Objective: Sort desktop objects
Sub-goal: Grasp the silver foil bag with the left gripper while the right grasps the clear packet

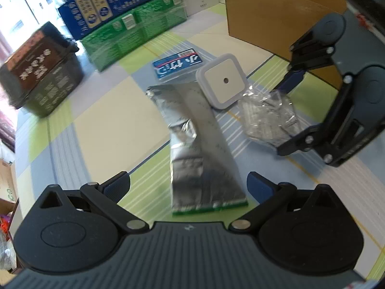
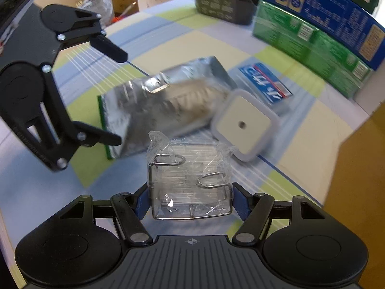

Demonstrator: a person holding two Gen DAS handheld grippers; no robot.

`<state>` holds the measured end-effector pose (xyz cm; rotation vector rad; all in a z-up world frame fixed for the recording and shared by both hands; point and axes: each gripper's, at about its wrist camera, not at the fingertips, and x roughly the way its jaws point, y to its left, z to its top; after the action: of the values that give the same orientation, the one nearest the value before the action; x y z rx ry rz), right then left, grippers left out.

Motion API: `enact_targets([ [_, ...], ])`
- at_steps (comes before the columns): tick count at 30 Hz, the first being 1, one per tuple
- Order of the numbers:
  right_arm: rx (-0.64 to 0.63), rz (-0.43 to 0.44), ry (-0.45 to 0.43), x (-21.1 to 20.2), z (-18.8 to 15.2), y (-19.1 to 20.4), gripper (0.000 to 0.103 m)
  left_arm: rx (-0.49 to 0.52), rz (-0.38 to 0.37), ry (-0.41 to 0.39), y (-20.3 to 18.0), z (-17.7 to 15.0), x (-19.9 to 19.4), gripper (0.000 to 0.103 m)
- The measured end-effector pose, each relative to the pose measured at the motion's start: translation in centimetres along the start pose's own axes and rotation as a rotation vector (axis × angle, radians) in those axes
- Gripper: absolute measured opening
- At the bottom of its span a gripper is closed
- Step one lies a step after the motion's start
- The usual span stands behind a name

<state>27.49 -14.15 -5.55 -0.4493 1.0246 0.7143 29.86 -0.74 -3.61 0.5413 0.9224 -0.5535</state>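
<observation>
Right wrist view shows the right gripper (image 2: 191, 201) clamped on the clear-wrapped wire packet (image 2: 190, 180) at lower centre on the bench (image 2: 168, 43), left gripper (image 1: 189, 185) apart over the foil pouch (image 1: 199, 144); next, I judge, lifting toward the cardboard box (image 1: 276, 16).

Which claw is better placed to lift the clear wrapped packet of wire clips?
Right. The right claw already has the clear packet between its blue pads. The left claw is open over the silver pouch, touching nothing.
</observation>
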Motion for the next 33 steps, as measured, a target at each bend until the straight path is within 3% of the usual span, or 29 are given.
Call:
enact_targets([
  [7,0.026,-0.007,0.034,0.2,-0.4,-0.9,0.066,-0.004,-0.043,0.066,-0.3,3.0,3.5,0.097],
  [12,0.073,-0.002,0.043,0.6,-0.2,-1.1,0.066,-0.052,-0.063,0.129,0.5,4.6,5.6,0.078],
  [15,0.102,-0.003,0.045,0.6,-0.5,-1.1,0.066,-0.063,-0.063,0.173,0.5,5.0,6.4,0.06],
  [18,0.124,0.008,0.054,0.2,-1.0,-0.9,0.066,-0.05,-0.063,0.189,0.3,4.9,6.1,0.051],
  [20,0.151,0.017,0.062,-0.4,-1.5,-0.7,0.066,-0.041,-0.072,0.196,0.0,4.5,5.3,0.045],
  [25,0.21,0.041,0.082,-2.0,-3.6,0.8,0.066,-0.011,-0.089,0.224,-1.6,1.5,2.1,0.042],
  [33,0.29,0.094,0.081,-4.6,-7.6,4.3,0.066,-0.116,-0.183,0.234,-4.4,-3.8,-3.2,0.042],
])
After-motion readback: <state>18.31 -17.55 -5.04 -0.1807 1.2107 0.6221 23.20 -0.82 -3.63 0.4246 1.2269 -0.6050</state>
